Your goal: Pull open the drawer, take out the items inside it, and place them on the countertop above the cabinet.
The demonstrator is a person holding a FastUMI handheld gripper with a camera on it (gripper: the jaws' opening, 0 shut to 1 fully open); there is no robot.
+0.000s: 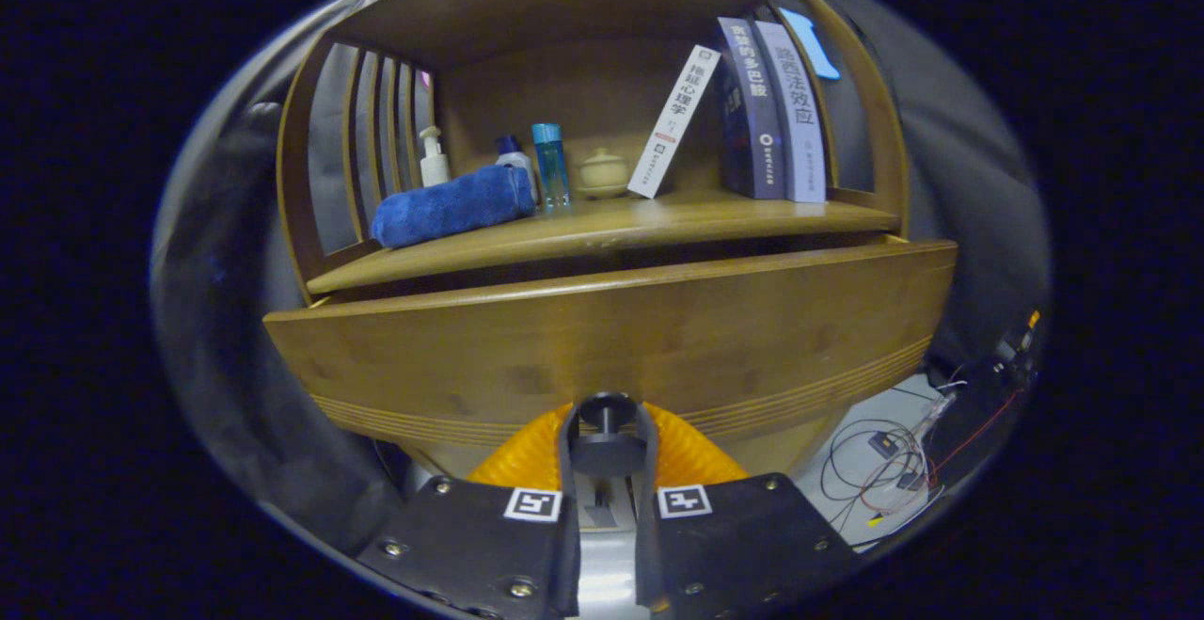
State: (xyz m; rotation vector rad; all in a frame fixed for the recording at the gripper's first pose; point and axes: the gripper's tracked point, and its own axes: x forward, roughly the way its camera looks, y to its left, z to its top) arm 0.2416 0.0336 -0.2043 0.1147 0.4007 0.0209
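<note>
While my gripper [607, 437] clamps the drawer [611, 338] knob [605, 410], I read 拖延心理学 on the leaning white book [673, 121].

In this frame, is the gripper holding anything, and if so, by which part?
Yes: the gripper is shut on the drawer knob, one finger on each side of its round head, at the lower middle of the wooden drawer front.
</note>
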